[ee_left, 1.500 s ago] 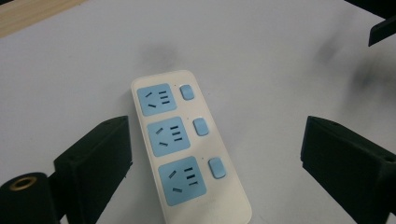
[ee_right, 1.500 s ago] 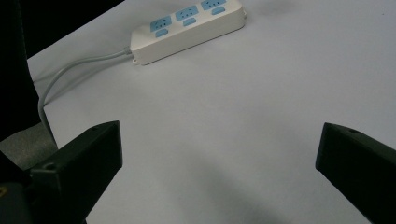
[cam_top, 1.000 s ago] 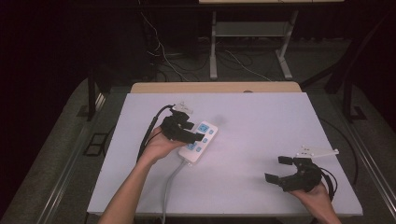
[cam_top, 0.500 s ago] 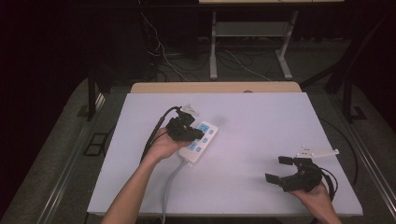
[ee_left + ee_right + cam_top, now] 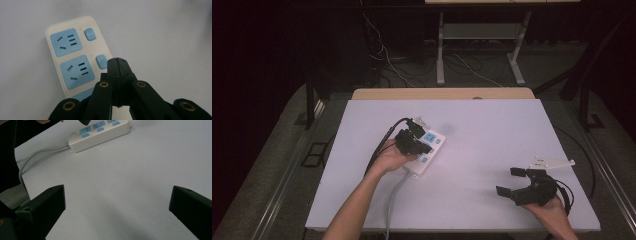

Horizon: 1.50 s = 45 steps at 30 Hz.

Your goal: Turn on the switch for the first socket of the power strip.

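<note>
Since the earlier frame the left gripper has barely shifted: it still sits over the power strip, perhaps a touch lower, and the right gripper has stayed where it was near the tabletop's right front corner.

The strip lies left of the tabletop's centre, angled, with its grey cord running off the front edge. In the left gripper view the jaws are pressed fully together with nothing between them, their joined tip just beside the second blue switch, by the second socket from the strip's far end. It looks like the closed tip is meant to press a switch (which one is a guess). The right gripper's jaws stand wide apart and hold nothing; it rests well away from the strip.

What could go wrong: the tip sits at the switch's edge rather than over its middle, so a push from here may slip off onto the white casing or tip the rocker only halfway. Nothing pins the strip, so a slanted push could also skid it across the tabletop.
</note>
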Each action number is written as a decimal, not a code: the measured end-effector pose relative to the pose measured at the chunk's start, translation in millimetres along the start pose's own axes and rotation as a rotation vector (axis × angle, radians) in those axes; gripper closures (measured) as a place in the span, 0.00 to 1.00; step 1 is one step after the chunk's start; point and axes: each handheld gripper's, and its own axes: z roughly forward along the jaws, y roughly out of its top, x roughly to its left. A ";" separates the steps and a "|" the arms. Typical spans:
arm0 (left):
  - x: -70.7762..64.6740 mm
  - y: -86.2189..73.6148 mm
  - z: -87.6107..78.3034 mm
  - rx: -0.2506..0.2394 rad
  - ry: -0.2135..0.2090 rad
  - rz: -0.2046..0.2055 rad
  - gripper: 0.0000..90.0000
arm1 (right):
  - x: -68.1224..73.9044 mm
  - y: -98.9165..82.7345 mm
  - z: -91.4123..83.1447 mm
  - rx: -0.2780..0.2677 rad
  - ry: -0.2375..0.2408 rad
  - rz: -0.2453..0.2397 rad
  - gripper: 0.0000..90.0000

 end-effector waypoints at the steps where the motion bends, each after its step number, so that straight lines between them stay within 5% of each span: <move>1: -0.2 -0.1 1.0 0.005 -0.001 -0.001 0.99 | 0.0 0.0 0.0 0.001 0.000 0.000 0.00; 11: 0.0 -6.7 8.3 0.070 -0.010 0.003 0.99 | -0.4 -0.2 0.0 0.004 0.001 -0.002 0.00; 19: 5.1 -8.6 9.0 0.077 -0.034 -0.043 0.99 | 0.0 -0.2 0.3 0.006 -0.001 -0.004 0.00; 31: 4.5 -10.1 9.5 0.088 -0.021 -0.034 1.00 | 0.4 -0.3 -0.2 0.005 -0.005 -0.003 0.00; 45: -8.7 -2.3 13.1 0.158 0.064 -0.056 1.00 | 0.3 0.4 -6.6 -0.016 -0.014 -0.011 0.00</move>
